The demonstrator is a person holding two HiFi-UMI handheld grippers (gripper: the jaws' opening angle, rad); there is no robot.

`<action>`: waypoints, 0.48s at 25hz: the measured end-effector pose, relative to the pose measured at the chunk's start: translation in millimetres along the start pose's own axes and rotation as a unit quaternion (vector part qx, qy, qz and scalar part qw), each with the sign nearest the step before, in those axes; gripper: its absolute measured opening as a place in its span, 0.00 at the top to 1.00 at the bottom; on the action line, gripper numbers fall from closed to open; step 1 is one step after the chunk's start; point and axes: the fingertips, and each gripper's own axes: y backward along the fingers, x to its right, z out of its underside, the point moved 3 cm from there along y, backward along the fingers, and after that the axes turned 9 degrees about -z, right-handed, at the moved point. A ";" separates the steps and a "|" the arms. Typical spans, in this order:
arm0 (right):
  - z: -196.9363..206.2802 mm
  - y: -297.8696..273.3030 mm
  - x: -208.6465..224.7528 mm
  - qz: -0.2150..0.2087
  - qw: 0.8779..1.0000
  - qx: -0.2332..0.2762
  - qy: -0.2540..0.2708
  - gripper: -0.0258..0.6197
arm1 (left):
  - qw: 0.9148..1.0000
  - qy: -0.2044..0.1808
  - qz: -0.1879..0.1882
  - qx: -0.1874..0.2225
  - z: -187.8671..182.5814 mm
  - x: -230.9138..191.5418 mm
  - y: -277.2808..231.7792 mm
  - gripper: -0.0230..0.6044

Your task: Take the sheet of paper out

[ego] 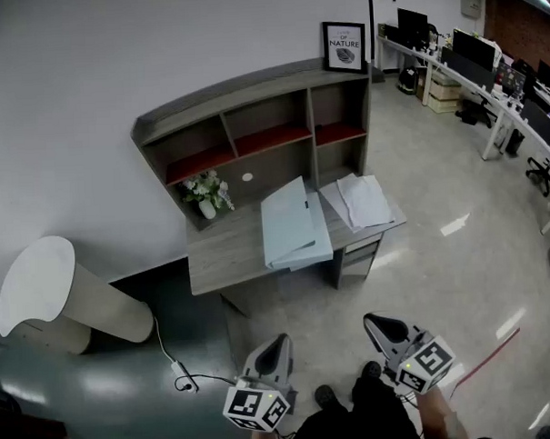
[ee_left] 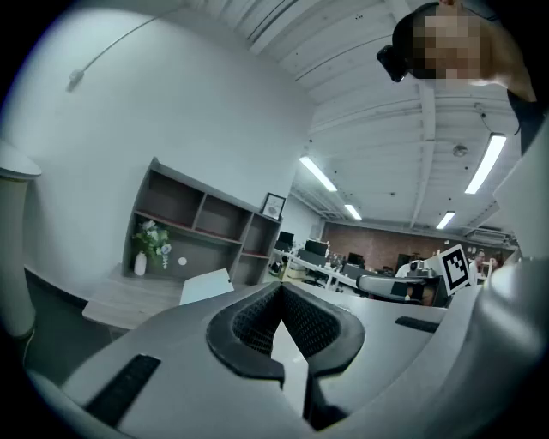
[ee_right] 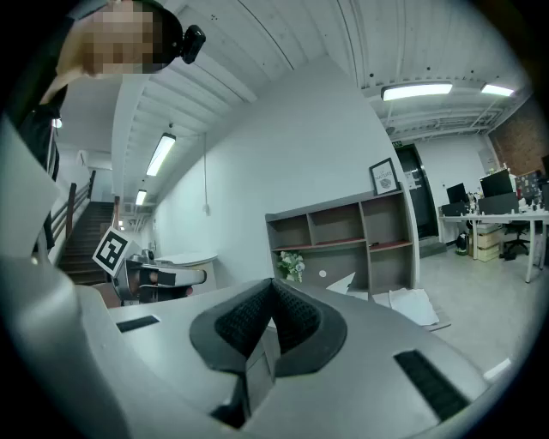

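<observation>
The floor fills most of the head view, pale and glossy to the right, dark at lower left. A pale rounded stand (ego: 60, 292) sits at the left edge. In the upper middle stands the desk (ego: 217, 257), with a shelf unit (ego: 253, 124) rising along its back against the white wall.

A light blue folder (ego: 293, 224) lies at the middle of the desk, its upper leaf tilted up a little. Just right of it, at the desk's right end, white loose sheets (ego: 361, 201) are spread flat and overlapping. Which of these is the sheet of paper to take out I cannot tell. It may be tucked inside the folder, where nothing shows.

A vase of flowers (ego: 207, 194) stands at the desk's back left, and a framed picture (ego: 344, 45) sits on top of the shelf unit.

At the bottom edge, the left tongs (ego: 278, 341) and the right tongs (ego: 370, 321) are both closed tight with nothing between the pads. They are held well short of the desk.

Paper is probably light, limp and easily creased. It would be best pinched at a free corner or an edge that overhangs, then drawn out level. The other tongs could steady the folder, which looks smooth and likely to slide.
</observation>
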 end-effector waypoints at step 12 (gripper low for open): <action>-0.7 -18.4 -2.4 -0.006 1.000 0.007 -0.027 0.94 | 1.000 -0.019 -0.001 -0.006 0.9 -13.9 -4.3 0.94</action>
